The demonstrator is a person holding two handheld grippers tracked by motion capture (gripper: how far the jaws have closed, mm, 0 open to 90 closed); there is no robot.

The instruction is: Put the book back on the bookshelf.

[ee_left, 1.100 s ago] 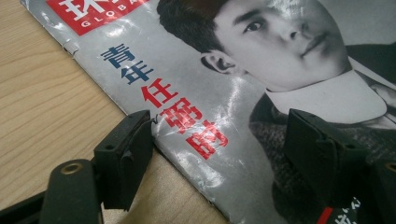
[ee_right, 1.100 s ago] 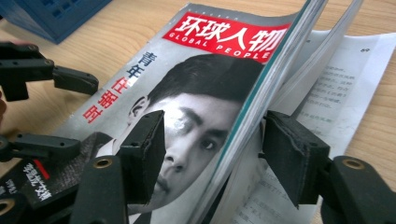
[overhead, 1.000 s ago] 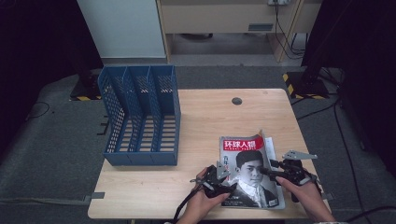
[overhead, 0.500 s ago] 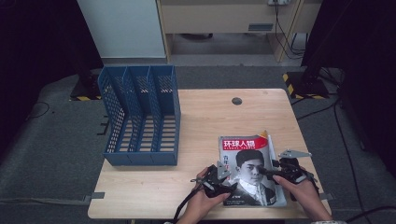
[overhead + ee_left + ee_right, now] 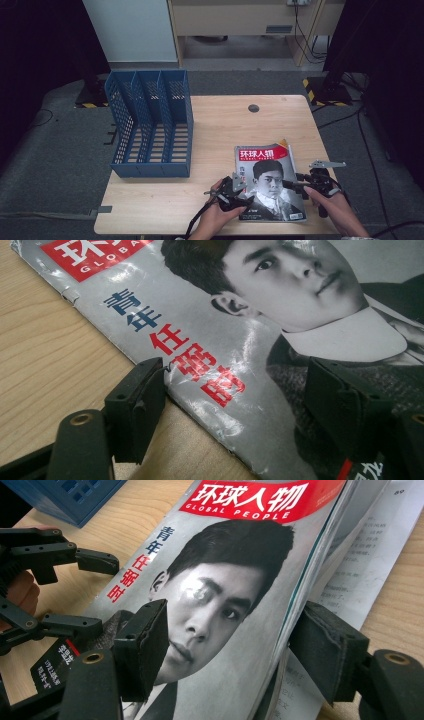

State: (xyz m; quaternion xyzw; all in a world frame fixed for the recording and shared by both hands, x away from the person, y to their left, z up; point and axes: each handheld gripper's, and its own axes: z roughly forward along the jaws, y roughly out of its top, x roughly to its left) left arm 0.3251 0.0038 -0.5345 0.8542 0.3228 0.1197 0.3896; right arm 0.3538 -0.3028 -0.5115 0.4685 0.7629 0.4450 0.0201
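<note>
— Both your hands had crept a little nearer the magazine [image 5: 270, 182] since a second before; the magazine itself had hardly shifted.

— And from above?

— From the high view, the magazine lay flat at the near right of the table [image 5: 220, 125], cover up, red title bar away from you. Your left gripper [image 5: 235, 190] sat at its near left edge and your right gripper [image 5: 307, 182] at its right edge. The blue file rack [image 5: 150, 130] stood well apart at the table's left.

— What did your left gripper view tell?

— You had the left gripper [image 5: 235, 405] with its jaws spread wide. One jaw met the magazine's [image 5: 260, 340] spine edge, down on the bare table [image 5: 45, 355]; the other lay over the cover. Nothing was clamped.

— And the right gripper view?

— Your right gripper [image 5: 225, 650] was likewise spread apart, straddling the magazine's [image 5: 225, 580] fore edge: one jaw over the cover, the other outside the loose pages [image 5: 360, 565] fanned out on the table [image 5: 400, 610]. The left gripper [image 5: 55, 585] showed across the cover, jaws apart, with the rack's [image 5: 65, 495] corner beyond.
</note>
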